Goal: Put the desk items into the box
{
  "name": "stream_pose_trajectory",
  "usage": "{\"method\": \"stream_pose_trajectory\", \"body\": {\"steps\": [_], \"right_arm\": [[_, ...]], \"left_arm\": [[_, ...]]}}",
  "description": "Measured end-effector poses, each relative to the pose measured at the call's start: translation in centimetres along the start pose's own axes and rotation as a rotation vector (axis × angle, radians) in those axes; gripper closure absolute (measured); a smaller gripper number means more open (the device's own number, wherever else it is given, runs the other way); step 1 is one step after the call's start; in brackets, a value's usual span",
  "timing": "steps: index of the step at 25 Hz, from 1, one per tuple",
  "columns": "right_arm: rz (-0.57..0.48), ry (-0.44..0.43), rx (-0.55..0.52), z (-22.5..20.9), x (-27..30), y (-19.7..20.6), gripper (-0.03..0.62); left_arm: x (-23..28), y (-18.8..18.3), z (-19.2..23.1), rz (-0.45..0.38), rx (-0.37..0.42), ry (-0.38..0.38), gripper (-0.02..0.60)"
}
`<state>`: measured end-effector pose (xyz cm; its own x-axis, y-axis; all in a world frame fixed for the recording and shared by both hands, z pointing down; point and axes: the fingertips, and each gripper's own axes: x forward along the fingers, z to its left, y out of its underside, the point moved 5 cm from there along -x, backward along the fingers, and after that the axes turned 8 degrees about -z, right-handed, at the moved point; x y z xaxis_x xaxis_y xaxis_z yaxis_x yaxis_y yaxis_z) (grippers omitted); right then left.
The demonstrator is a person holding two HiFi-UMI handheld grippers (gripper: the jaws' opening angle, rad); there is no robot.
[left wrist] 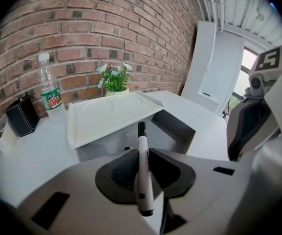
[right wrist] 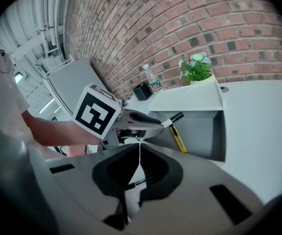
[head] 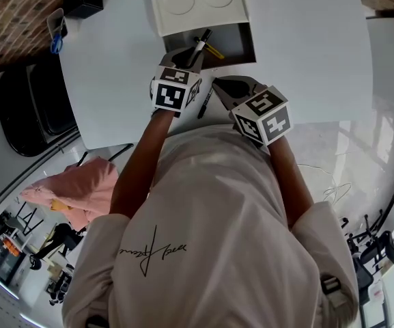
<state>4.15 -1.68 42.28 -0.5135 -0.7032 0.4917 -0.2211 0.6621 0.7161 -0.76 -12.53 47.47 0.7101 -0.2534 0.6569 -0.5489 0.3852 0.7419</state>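
A white marker (left wrist: 141, 173) is clamped in the left gripper (head: 186, 57) and held over the box (head: 239, 35) at twelve o'clock; the jaws of the right gripper (right wrist: 139, 148) are pressed together

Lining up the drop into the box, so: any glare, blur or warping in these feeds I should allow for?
Head view: evenly lit and sharp, table edges bowed by the lens, box interior shaded. Left gripper view: marker crisp, window at right washed out, corners black. Right gripper view: brick wall courses curve, nearest foreground slightly soft, yellow knife clear.
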Motion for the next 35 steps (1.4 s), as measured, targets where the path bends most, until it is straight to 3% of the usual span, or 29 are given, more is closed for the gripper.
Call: {"method": "stream_pose_trajectory", "body": {"steps": [14,35], "right_arm": [[0.000,-0.003,0.004,-0.2,-0.1,0.2,0.566],[-0.006,-0.006,-0.016,0.0,-0.3,0.0,0.566]], "left_arm": [[0.5,0.3,-0.5,0.064,0.039,0.002,0.512],[-0.6,-0.2,-0.2,0.006,0.000,-0.017,0.512]]}}
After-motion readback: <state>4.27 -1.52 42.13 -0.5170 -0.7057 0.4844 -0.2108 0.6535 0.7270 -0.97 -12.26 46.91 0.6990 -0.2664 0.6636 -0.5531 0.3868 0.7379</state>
